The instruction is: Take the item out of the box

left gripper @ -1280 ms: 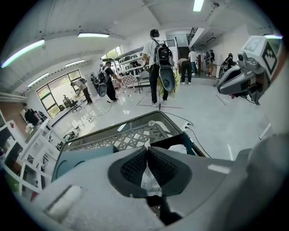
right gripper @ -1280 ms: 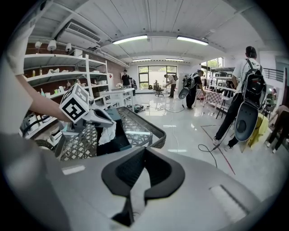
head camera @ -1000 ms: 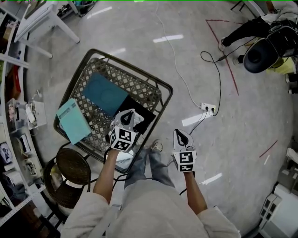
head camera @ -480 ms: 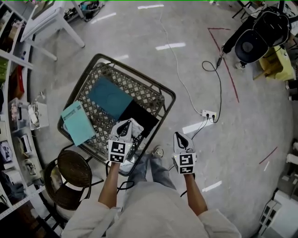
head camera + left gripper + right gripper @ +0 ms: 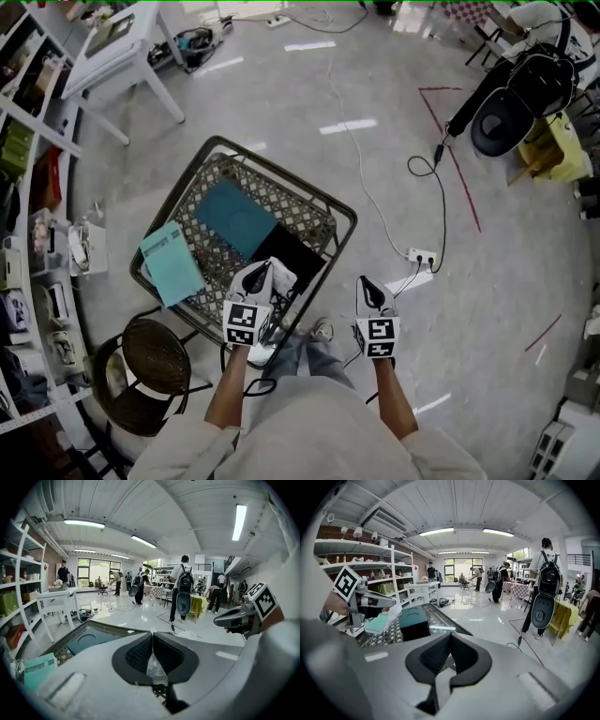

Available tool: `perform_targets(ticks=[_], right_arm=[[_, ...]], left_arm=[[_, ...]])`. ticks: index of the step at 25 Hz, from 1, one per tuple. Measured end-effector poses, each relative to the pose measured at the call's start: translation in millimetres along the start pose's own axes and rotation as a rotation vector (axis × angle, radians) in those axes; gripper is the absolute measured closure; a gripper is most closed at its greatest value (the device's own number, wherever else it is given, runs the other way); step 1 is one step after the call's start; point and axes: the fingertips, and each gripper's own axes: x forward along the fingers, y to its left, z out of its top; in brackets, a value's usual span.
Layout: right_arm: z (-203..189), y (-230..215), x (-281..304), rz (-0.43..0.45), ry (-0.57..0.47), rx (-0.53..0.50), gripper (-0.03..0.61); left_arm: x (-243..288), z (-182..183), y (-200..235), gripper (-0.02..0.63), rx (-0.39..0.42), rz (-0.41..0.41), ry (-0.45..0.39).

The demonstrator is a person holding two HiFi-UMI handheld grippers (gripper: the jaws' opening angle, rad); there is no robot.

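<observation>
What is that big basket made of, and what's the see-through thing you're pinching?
The basket looks like dark metal: a thin tube rim and lattice sides you can see through. The see-through thing pinched in the left hand-held gripper is probably thin clear plastic, like a bag: it's crinkled, shiny and pale.

Round stool (image 5: pixel 150 361) beside shelves (image 5: pixel 33 197), power strip (image 5: pixel 422 255) apart

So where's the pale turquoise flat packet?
Head view, left: the pale turquoise flat packet sits at the left rim of the dark wire basket, beside the dark teal box.
</observation>
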Motion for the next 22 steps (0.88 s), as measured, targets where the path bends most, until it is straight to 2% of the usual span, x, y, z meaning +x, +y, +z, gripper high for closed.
perform_targets(ticks=[8, 13, 22], right_arm=[[43.3, -0.3, -10.1, -0.017, -0.097, -0.026, 0.580], [86.0, -7.0, -17.6, -0.039, -0.186, -0.050, 0.580], [133.5, -22.1, -46.5, -0.072, -0.299, -0.067, 0.580]], left_arm=[[-16.5, 45.8, 5.8, 0.600, 0.033, 0.018, -0.086], [-21.9, 86.9, 7.8, 0.600, 0.074, 0.022, -0.160], [-39.7, 136.9, -6.0, 0.601, 0.119, 0.023, -0.231]])
